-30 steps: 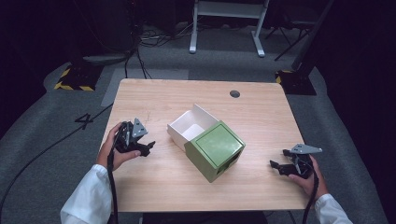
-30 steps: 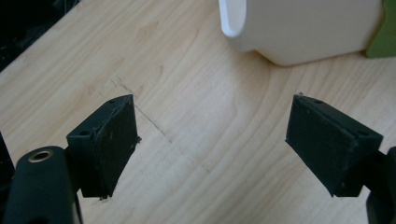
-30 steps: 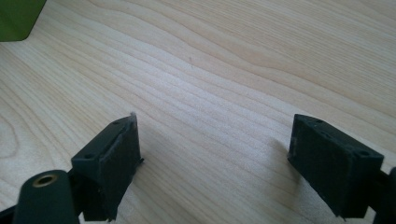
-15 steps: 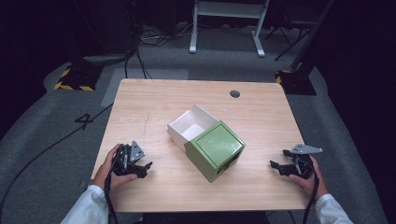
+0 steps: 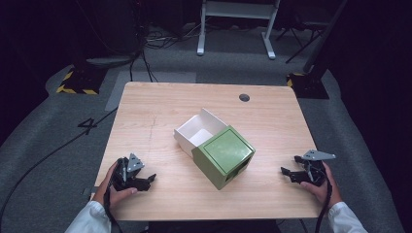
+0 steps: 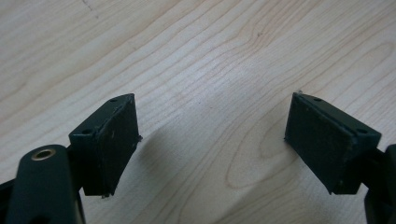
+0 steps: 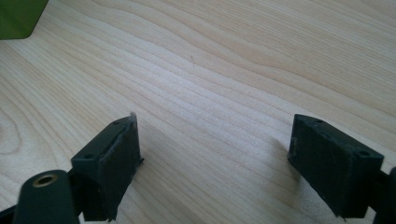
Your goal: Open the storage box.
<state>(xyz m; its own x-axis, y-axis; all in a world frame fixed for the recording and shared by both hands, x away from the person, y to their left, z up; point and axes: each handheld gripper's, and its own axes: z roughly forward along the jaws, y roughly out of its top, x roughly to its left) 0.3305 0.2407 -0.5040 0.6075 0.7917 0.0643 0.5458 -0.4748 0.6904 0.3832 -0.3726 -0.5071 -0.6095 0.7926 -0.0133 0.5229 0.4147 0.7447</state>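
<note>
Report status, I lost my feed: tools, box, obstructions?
Left tool open, right tool open, both empty. Box untouched, drawer out. Nothing between.

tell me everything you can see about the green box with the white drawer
The green box is a matte, cardboard-looking cube sleeve with a recessed top panel. Its white drawer is slid partway out toward the far left, open and empty. It sits turned diagonally mid-table, flat on the wood. Nothing else touches it.
</note>
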